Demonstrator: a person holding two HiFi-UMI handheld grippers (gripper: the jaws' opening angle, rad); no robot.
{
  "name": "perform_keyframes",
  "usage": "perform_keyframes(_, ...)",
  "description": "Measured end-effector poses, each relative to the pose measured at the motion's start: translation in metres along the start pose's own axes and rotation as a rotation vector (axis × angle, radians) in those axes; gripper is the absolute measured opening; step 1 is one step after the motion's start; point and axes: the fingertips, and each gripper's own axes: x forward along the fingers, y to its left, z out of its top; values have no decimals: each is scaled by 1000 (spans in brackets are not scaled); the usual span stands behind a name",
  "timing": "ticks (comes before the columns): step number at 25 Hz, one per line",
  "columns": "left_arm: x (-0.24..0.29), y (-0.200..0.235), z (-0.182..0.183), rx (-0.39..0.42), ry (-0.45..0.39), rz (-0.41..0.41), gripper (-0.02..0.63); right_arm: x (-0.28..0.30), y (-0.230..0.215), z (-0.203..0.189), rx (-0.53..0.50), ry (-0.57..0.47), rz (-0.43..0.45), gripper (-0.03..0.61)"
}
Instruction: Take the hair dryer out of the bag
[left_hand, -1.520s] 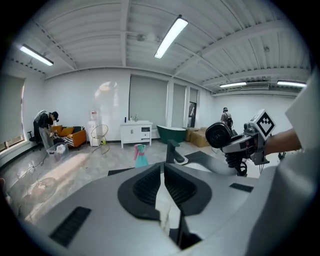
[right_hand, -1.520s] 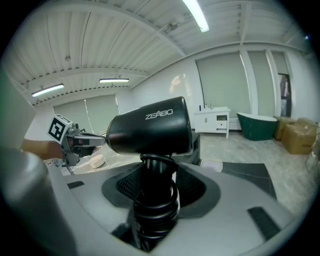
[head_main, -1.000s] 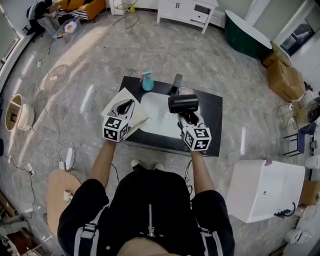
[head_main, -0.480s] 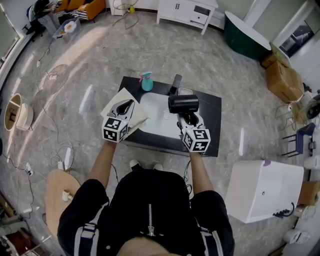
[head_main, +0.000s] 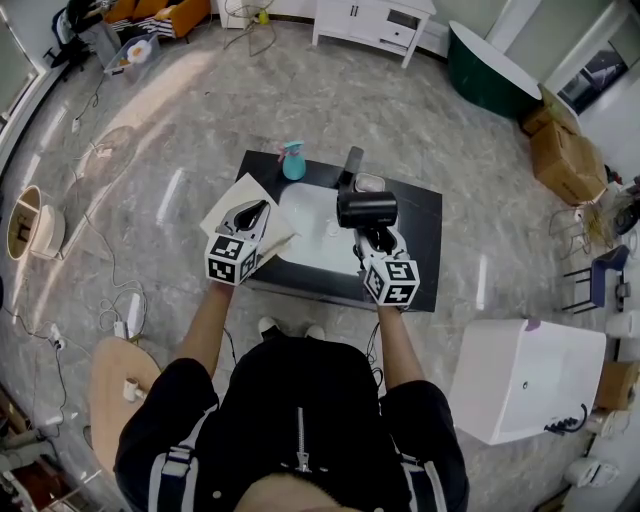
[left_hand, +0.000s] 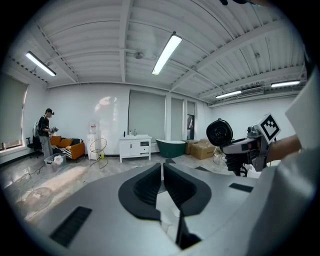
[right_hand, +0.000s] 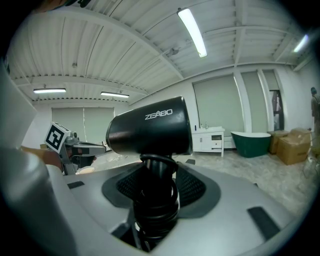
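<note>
Over the black table (head_main: 424, 216) my right gripper (head_main: 373, 233) is shut on the handle of the black hair dryer (head_main: 366, 208). The right gripper view shows the dryer (right_hand: 150, 133) upright, its cord wound round the handle between the jaws of that gripper (right_hand: 159, 176). My left gripper (head_main: 251, 213) is shut on the edge of a flat beige bag (head_main: 245, 190) held above the table's left end. In the left gripper view the jaws of that gripper (left_hand: 162, 169) stand almost together on a thin pale sheet, and the dryer (left_hand: 220, 133) shows to the right, well clear of the bag.
A white basin (head_main: 312, 226) is set in the table top. A teal spray bottle (head_main: 293, 162) and a dark upright item (head_main: 353, 163) stand at the far edge. A white box (head_main: 525, 375) sits on the floor at right, a round wooden stool (head_main: 118, 385) at lower left.
</note>
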Motion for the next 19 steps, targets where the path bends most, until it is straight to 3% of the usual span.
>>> perform_keyframes(19, 1, 1, -12, -16, 20, -14, 35, 1, 1, -7, 7, 12, -11, 199)
